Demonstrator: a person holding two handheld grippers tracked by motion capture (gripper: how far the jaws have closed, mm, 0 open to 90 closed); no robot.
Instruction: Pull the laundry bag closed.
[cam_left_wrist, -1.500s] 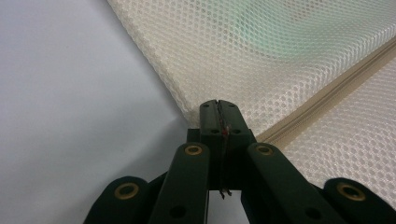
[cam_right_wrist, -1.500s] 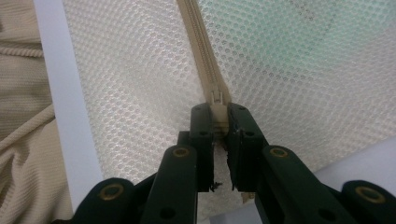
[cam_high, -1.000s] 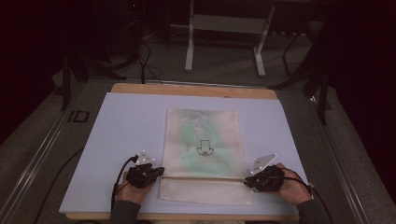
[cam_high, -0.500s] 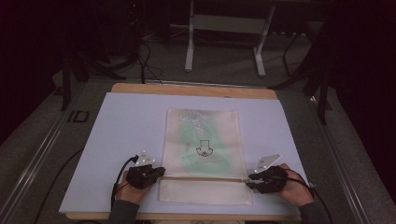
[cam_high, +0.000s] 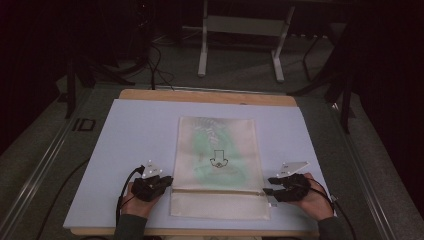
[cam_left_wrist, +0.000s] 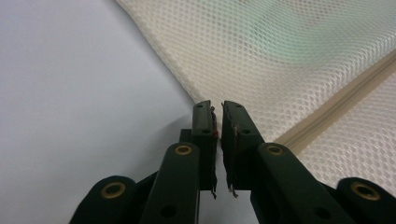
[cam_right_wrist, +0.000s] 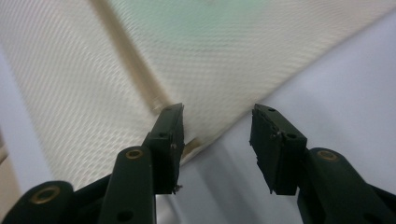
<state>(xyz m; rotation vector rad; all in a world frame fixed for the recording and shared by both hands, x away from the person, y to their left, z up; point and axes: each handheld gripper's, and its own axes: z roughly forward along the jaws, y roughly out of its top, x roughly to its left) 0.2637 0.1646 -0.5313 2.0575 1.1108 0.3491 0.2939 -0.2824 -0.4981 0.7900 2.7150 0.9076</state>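
Note:
A cream mesh bag (cam_high: 220, 165) with something green inside lies flat on the pale blue mat (cam_high: 140, 130). Its zipper (cam_high: 220, 190) runs across near my side. My left gripper (cam_high: 167, 182) sits at the bag's left edge by the zipper. In the left gripper view its jaws (cam_left_wrist: 217, 106) have just been opening to a narrow gap with nothing between them, and the mesh bag (cam_left_wrist: 280, 51) begins just past the tips. My right gripper (cam_high: 267, 191) is at the bag's right edge. Its jaws (cam_right_wrist: 217, 114) have just been opening wide, over the edge of the mesh bag (cam_right_wrist: 196, 70) without pressing it.
The mat covers a wooden table (cam_high: 210, 96). Behind it stand the legs of a metal frame (cam_high: 202, 50), with cables (cam_high: 155, 60) on the dark floor. A rail (cam_high: 40, 165) runs along the left. Bare mat lies on both sides of the bag.
Both hands and the bag stay where they were. The high view shows no clear shift.

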